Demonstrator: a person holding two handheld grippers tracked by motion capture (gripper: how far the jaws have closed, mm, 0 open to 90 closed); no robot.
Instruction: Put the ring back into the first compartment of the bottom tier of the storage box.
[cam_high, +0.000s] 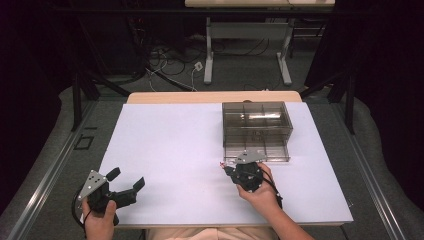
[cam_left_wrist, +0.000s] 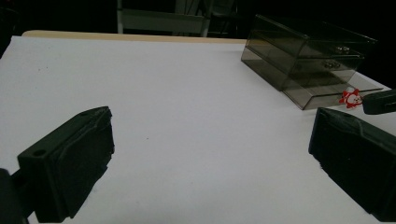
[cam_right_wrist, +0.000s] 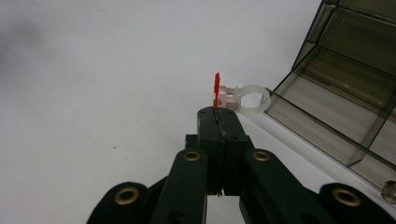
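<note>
I have the ring (cam_right_wrist: 246, 99) pinched by its flat red charm in my right tongs (cam_right_wrist: 217, 112), jaws fully closed, just at the open bottom drawer of the smoky plastic drawer box (cam_high: 256, 131). The band is clear plastic. Next, I judge, comes easing it over the drawer and releasing. My left tongs (cam_high: 126, 182) hang wide open, empty, over the table (cam_high: 170, 150).

Grippers: you hold two, left gripper (cam_high: 125, 191) and right gripper (cam_high: 227, 168).
Drawer boxes: one, smoky clear (cam_high: 256, 130).
Rings: one, red-topped (cam_right_wrist: 236, 97).
White surface (cam_high: 170, 150): one.
</note>
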